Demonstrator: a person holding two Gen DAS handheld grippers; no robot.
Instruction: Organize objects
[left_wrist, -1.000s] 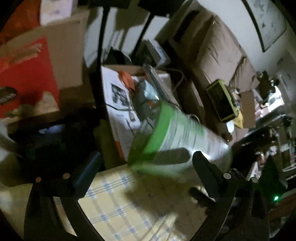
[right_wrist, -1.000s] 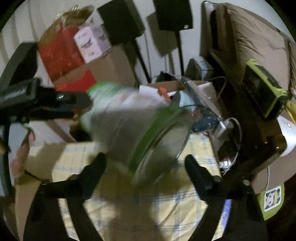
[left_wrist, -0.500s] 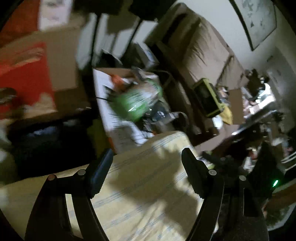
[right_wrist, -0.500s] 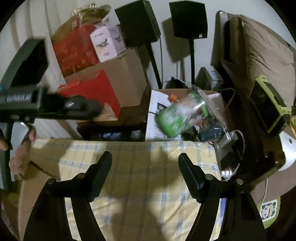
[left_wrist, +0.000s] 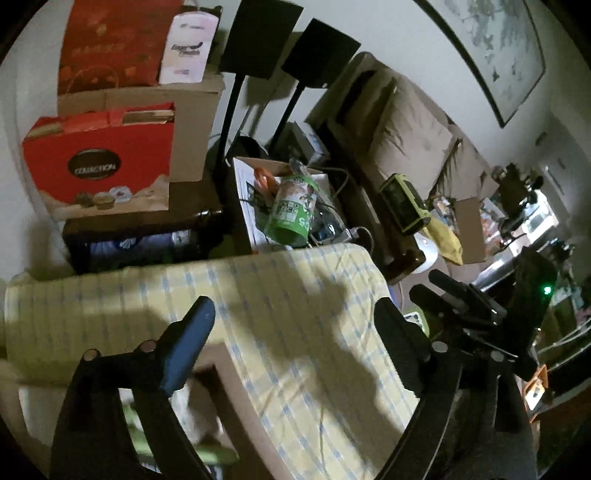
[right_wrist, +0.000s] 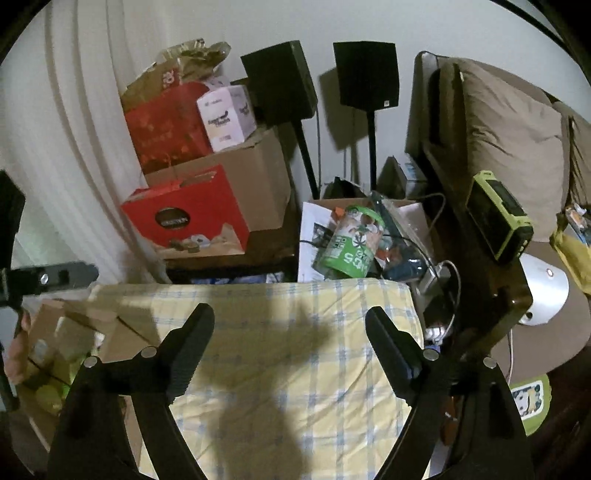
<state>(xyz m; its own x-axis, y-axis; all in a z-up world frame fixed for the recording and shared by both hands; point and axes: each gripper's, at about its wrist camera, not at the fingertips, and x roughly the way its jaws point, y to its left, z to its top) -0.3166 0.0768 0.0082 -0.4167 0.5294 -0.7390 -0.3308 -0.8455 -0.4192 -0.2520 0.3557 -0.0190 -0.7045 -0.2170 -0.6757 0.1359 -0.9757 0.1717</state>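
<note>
Both tools empty right now. Left tool (left_wrist: 291, 343) spread wide and opening, nothing between the jaws but the yellow checked cloth (left_wrist: 303, 317). Same story for the right tool (right_wrist: 290, 343): wide, opening, just cloth underneath.

Past the far edge of the cloth, green can (right_wrist: 349, 243) lying tilted in an open box (right_wrist: 321, 202) of junk, resting on papers (right_wrist: 308, 236) and tangled cables (right_wrist: 417, 243). Not standing, just leaning on the pile.

Stuff that could go wrong from here, judging by how it sits:
- Can looks wobbly on that heap. Could roll or slide further in, or tip out over the box's near side into the gap behind the cloth.
- Cables looped right by it, so reaching back in for a fix could snag one and drag the rest along.
- Box already packed, so adding more probably just shoves things out.

Differences between views:
- Left view only: right tool's body (left_wrist: 480, 306) off at the right edge with a green light, plus a framed picture (left_wrist: 491, 55) on the wall.
- Right view only: left tool's handle (right_wrist: 48, 277) at the left edge with a hand (right_wrist: 18, 347) below it, and a clearer look at the can's label side.
- Both: red box (left_wrist: 99, 166) and two speakers (right_wrist: 321, 81) at the back.
</note>
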